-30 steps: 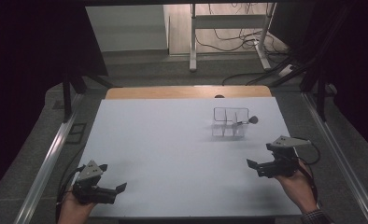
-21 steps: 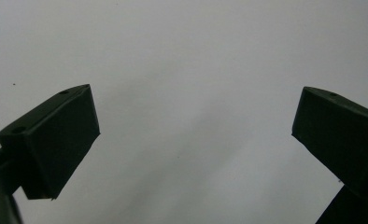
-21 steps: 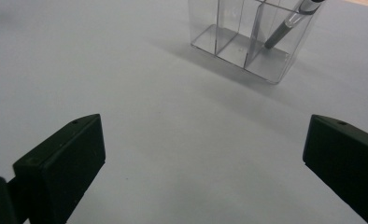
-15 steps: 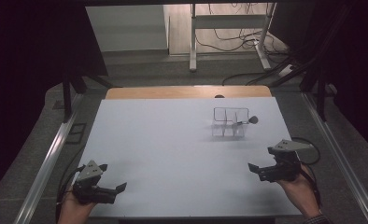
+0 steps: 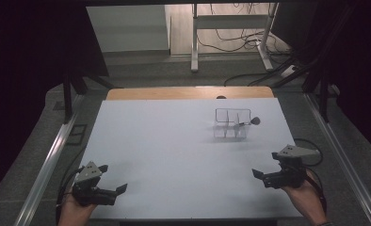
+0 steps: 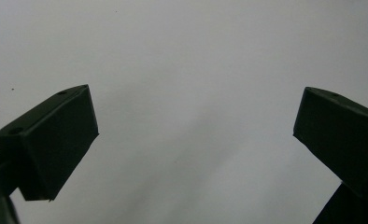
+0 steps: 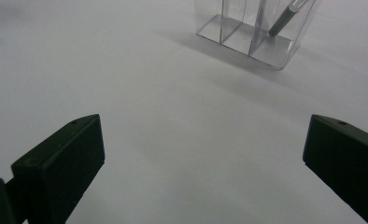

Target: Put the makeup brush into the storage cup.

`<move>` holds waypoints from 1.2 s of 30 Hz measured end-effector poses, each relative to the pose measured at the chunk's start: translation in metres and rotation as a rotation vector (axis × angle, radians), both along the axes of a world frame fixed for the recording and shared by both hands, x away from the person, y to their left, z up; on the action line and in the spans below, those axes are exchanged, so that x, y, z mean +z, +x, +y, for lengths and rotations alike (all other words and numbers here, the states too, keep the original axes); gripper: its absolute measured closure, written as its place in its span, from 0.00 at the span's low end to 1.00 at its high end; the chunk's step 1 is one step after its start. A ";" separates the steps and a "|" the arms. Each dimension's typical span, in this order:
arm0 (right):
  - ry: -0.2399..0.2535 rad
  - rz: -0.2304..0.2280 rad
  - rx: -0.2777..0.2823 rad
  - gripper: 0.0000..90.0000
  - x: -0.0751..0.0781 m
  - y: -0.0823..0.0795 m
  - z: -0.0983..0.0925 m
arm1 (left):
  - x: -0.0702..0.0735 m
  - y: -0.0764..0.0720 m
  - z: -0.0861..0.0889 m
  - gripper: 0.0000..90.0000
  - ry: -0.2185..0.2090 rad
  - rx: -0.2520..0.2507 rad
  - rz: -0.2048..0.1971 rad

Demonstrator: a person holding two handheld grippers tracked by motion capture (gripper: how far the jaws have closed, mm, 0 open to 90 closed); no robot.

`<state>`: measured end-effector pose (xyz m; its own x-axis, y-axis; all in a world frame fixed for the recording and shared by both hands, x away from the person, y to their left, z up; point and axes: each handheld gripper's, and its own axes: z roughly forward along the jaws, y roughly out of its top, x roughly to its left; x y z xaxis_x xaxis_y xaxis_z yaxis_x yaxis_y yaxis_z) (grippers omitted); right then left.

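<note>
Both my grippers gape empty; clear organizer sits ahead of right gripper; reach forward next.

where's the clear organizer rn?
In the high view the clear organizer stands right of centre on the white table, toward the far edge, ahead of the right claw; a dark-tipped tool leans in it.

You're seeing one clear organizer holding what's looking like one brush, and you're gripping two grippers.
</note>
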<state>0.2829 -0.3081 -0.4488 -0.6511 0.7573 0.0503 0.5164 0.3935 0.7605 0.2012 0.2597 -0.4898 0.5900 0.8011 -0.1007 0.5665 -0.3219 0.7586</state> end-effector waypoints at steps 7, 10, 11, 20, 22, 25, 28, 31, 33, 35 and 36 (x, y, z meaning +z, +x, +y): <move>-0.003 0.000 -0.006 0.00 0.001 -0.008 -0.003 | 0.000 0.000 0.001 0.00 -0.002 0.006 -0.002; -0.002 -0.002 -0.007 0.00 0.002 -0.011 -0.005 | 0.000 0.000 0.001 0.00 0.000 0.007 -0.002; -0.006 -0.003 -0.008 0.00 0.003 -0.012 -0.005 | 0.000 0.000 0.001 0.00 0.000 0.007 -0.002; -0.003 -0.018 -0.024 0.00 0.002 -0.019 -0.013 | 0.000 0.000 0.001 0.00 0.007 0.009 -0.001; -0.010 -0.023 -0.027 0.00 0.002 -0.021 -0.014 | 0.000 0.000 0.001 0.00 0.008 0.008 0.000; -0.020 -0.027 -0.035 0.00 0.001 -0.023 -0.017 | 0.000 0.000 0.000 0.00 0.009 0.007 0.001; -0.023 -0.025 -0.040 0.00 0.000 -0.026 -0.019 | 0.000 0.000 0.000 0.00 0.012 0.006 0.002; -0.028 -0.027 -0.047 0.00 -0.001 -0.028 -0.022 | 0.000 0.000 0.000 0.00 0.012 0.006 0.003; -0.028 -0.028 -0.054 0.00 -0.001 -0.030 -0.023 | 0.000 0.000 0.000 0.00 0.012 0.006 0.003; -0.029 -0.028 -0.058 0.00 -0.002 -0.031 -0.025 | 0.000 0.000 0.000 0.00 0.011 0.005 0.003; -0.033 -0.031 -0.061 0.00 -0.002 -0.032 -0.026 | 0.000 0.000 0.000 0.00 0.012 0.004 0.003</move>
